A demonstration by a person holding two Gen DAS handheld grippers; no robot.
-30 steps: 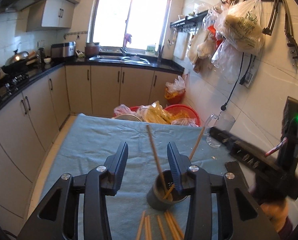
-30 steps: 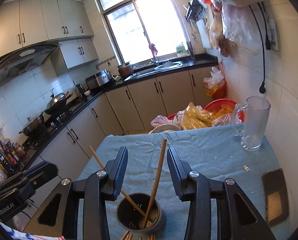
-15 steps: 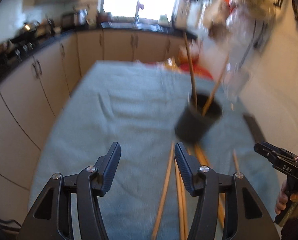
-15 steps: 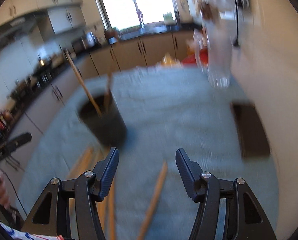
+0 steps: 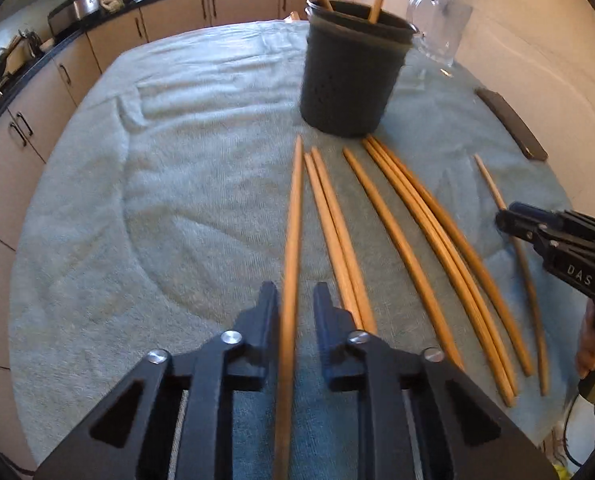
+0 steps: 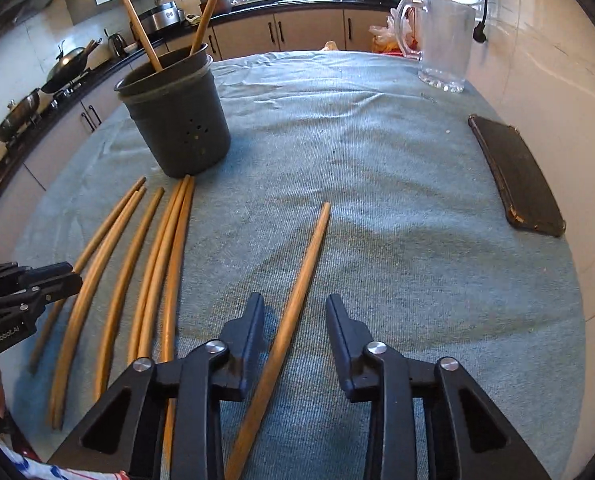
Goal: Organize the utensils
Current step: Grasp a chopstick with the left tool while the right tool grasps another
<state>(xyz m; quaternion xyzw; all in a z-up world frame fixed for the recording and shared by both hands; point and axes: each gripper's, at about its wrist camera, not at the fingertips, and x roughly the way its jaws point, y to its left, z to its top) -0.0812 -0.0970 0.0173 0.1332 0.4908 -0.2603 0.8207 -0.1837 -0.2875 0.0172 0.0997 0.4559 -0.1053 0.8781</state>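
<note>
Several wooden chopsticks (image 5: pixel 409 236) lie side by side on the blue-grey cloth (image 5: pixel 177 184) in front of a dark holder (image 5: pixel 349 68) with two chopsticks standing in it. My left gripper (image 5: pixel 293 300) is low over the cloth, its jaws narrowly open around the leftmost chopstick (image 5: pixel 293 220). My right gripper (image 6: pixel 293 304) is open and straddles a lone chopstick (image 6: pixel 301 276) lying apart to the right. The holder (image 6: pixel 177 116) shows at the upper left of the right wrist view, with the other chopsticks (image 6: pixel 153 256) below it.
A glass mug (image 6: pixel 443 48) stands at the far right by the tiled wall. A dark flat case (image 6: pixel 517 176) lies at the cloth's right side. Kitchen cabinets (image 5: pixel 29 120) and a stove run along the left beyond the table edge.
Both grippers have dropped from above the holder to the cloth near the front. Each now has a lying chopstick between its jaws, and the left jaws have narrowed.
</note>
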